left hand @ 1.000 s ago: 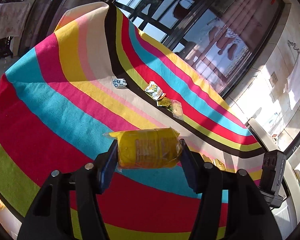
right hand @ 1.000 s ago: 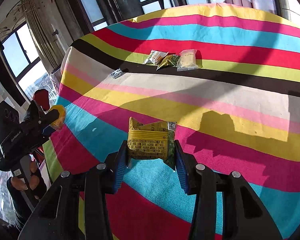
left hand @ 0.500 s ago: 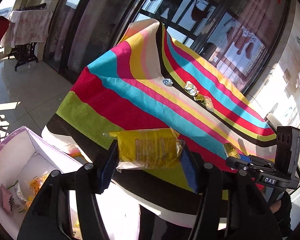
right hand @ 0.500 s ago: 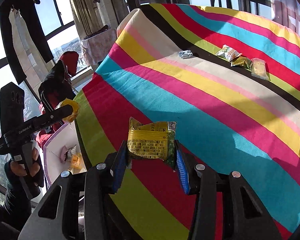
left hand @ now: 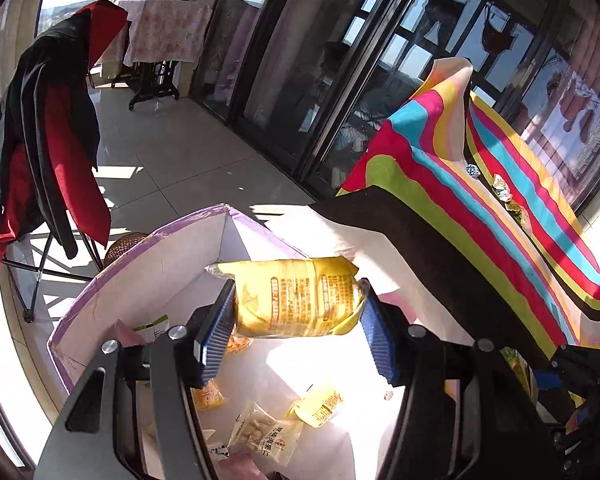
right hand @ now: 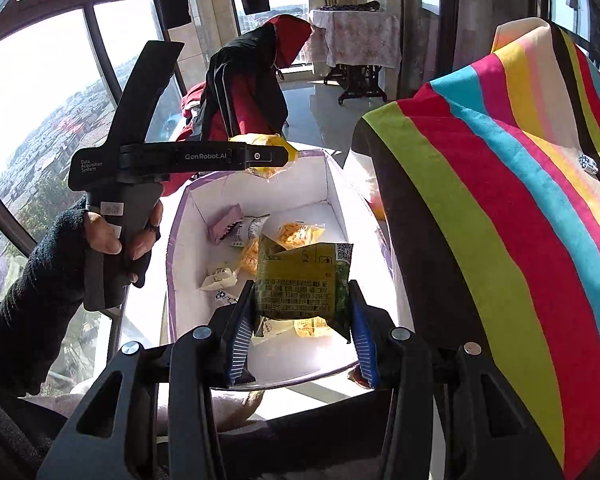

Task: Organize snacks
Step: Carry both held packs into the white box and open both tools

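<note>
**Two packets poised above the box**

Left gripper (left hand: 296, 328) clenched on a yellow snack packet (left hand: 296, 300), gripped crosswise by its ends between the blue fingers (left hand: 216, 332), held over the open white box (left hand: 140, 280) beside the bench (left hand: 500, 216). Right gripper (right hand: 300, 328) likewise clamped on a green-and-yellow packet (right hand: 304, 280), hanging over the same box, above loose snacks (right hand: 300, 234) already on its floor. Probably placed so for a straight drop. A second ago both over the striped cloth; now swung off the bench edge. A few snacks (left hand: 500, 190) left far back on the bench
</note>
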Action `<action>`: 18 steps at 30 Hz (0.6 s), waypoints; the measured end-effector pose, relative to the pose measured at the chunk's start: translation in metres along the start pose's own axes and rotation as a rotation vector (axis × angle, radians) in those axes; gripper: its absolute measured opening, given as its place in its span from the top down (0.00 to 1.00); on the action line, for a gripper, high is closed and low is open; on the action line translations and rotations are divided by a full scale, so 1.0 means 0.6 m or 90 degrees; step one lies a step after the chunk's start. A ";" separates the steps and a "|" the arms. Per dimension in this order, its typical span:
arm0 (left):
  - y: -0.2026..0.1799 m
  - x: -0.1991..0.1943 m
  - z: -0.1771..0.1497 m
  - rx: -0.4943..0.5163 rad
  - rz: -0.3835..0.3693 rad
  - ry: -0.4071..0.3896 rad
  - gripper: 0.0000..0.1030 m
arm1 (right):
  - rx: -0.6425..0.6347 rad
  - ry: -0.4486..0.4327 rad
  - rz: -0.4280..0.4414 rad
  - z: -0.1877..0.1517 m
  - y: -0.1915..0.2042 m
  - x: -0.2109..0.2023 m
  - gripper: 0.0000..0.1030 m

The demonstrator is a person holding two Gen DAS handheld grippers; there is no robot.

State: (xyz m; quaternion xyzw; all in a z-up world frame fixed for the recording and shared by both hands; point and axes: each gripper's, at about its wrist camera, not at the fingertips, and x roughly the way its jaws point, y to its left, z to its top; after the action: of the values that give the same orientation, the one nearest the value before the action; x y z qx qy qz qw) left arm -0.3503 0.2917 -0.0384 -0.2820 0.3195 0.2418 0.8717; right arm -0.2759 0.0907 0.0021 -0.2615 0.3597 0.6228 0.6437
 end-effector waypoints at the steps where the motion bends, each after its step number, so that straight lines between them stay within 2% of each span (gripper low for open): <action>1: 0.008 0.005 -0.002 0.002 0.021 0.010 0.43 | -0.013 0.012 0.007 0.000 0.013 0.014 0.57; 6: 0.037 0.026 -0.012 0.033 0.131 0.060 0.41 | -0.061 0.054 0.040 -0.005 0.062 0.071 0.55; 8: 0.044 0.038 -0.014 0.041 0.172 0.088 0.32 | -0.075 0.063 0.064 -0.010 0.079 0.082 0.54; 9: 0.053 0.048 -0.017 0.036 0.198 0.113 0.17 | -0.079 0.067 0.076 -0.014 0.086 0.083 0.45; 10: 0.062 0.059 -0.019 0.030 0.239 0.140 0.09 | -0.079 0.066 0.078 -0.016 0.088 0.082 0.38; 11: 0.072 0.068 -0.022 0.022 0.284 0.159 0.08 | -0.078 0.060 0.077 -0.017 0.088 0.077 0.25; 13: 0.087 0.078 -0.025 0.009 0.352 0.186 0.08 | -0.070 0.038 0.073 -0.015 0.081 0.056 0.23; 15: 0.092 0.079 -0.023 0.002 0.375 0.195 0.08 | -0.052 0.010 0.057 -0.011 0.065 0.029 0.22; 18: 0.069 0.057 -0.011 0.018 0.361 0.145 0.08 | -0.012 -0.041 0.038 -0.003 0.030 -0.022 0.19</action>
State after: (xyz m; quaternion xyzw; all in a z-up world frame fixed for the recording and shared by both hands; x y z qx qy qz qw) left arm -0.3547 0.3257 -0.0799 -0.1944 0.4845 0.4380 0.7318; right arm -0.2934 0.0830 0.0134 -0.2364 0.3407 0.6533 0.6334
